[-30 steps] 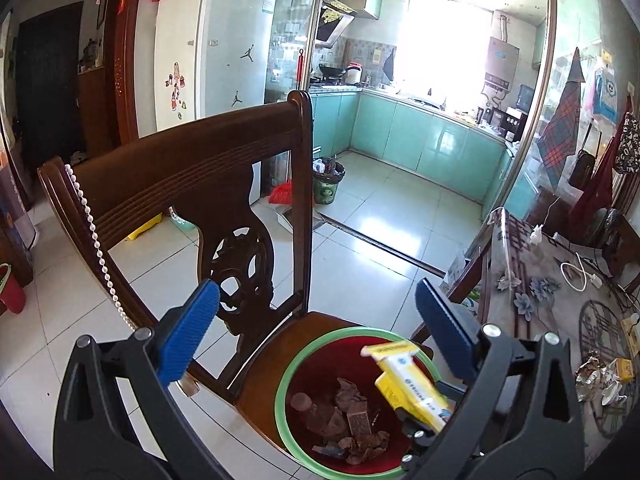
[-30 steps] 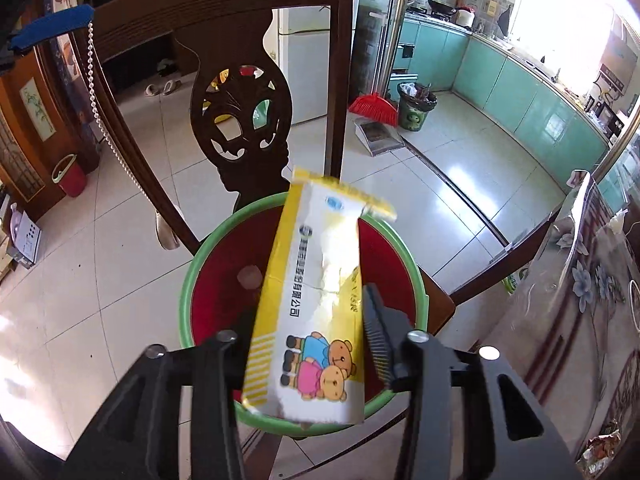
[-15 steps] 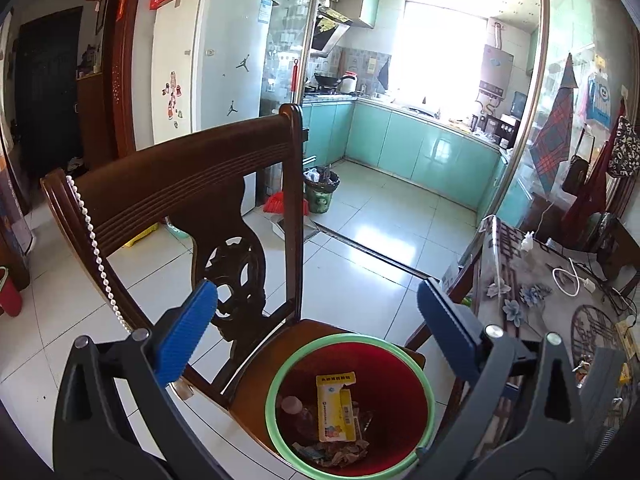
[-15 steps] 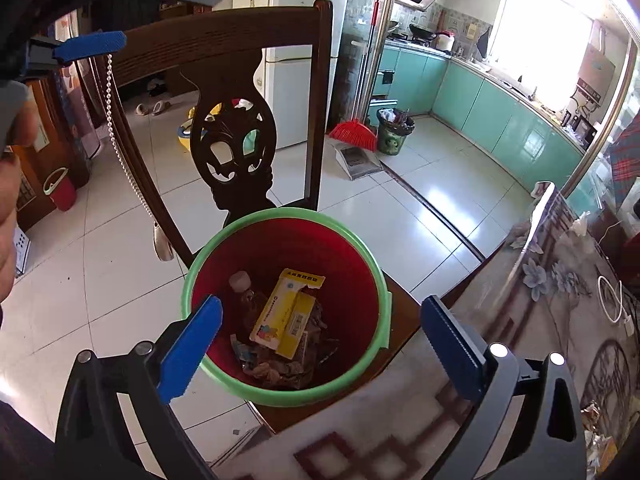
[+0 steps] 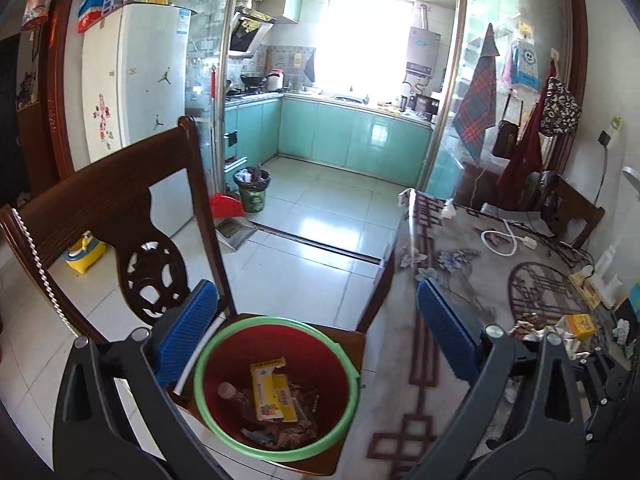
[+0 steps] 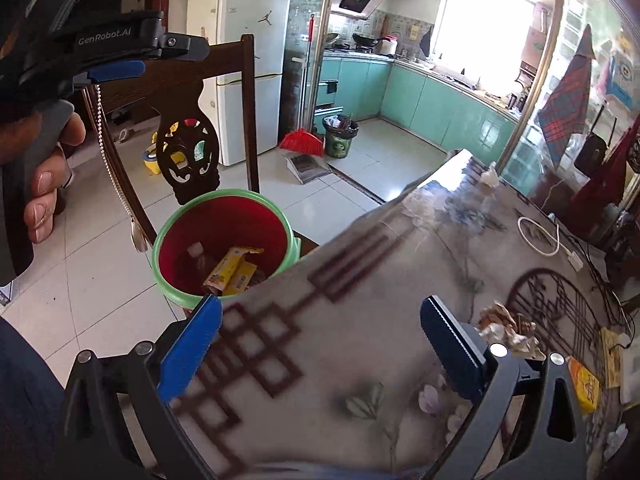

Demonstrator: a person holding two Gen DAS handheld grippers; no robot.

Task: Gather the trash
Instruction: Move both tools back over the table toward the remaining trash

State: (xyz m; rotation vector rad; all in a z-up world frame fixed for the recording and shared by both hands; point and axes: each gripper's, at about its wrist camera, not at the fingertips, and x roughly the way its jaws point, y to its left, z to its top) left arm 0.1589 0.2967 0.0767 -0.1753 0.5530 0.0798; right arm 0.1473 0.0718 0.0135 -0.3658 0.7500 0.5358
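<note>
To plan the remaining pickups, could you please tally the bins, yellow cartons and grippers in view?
Bins: 2 (red bucket, green kitchen bin)
Yellow cartons: 2 (bucket carton, table carton)
Grippers: 2, both open (left gripper, right gripper)
Total: 6

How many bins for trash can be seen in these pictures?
2. The red bin with the green rim stands on the chair beside the table. The dark green bin stands on the kitchen floor near the broom.
</note>
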